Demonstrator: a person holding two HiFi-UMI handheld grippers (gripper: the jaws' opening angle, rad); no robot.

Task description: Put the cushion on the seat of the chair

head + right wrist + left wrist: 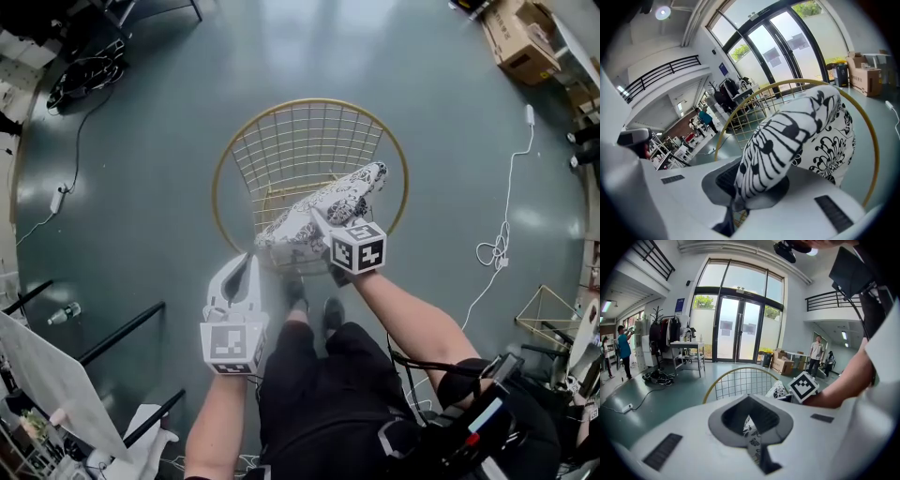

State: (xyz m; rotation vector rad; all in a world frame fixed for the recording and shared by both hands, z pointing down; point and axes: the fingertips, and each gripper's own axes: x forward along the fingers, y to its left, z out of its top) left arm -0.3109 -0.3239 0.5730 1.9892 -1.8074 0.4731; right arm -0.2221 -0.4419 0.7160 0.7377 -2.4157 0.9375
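From above I see a white cushion (314, 220) with a black pattern, hanging over the seat of a round gold wire chair (309, 141). My left gripper (251, 261) is shut on the cushion's near left edge. A strip of patterned fabric (751, 434) sits pinched between its jaws in the left gripper view (752, 427). My right gripper (323, 227) is shut on the cushion's right corner. In the right gripper view the cushion (797, 140) bulges up from the shut jaws (736, 201). The chair's gold rim (869, 140) curves behind it. The seat under the cushion is mostly hidden.
The person's feet (309, 305) stand just before the chair on a grey-green floor. A white cable (502, 216) trails at the right, cardboard boxes (520, 33) lie at the far right, and black rails (122, 333) stand at the near left. Glass doors (738, 329) are ahead.
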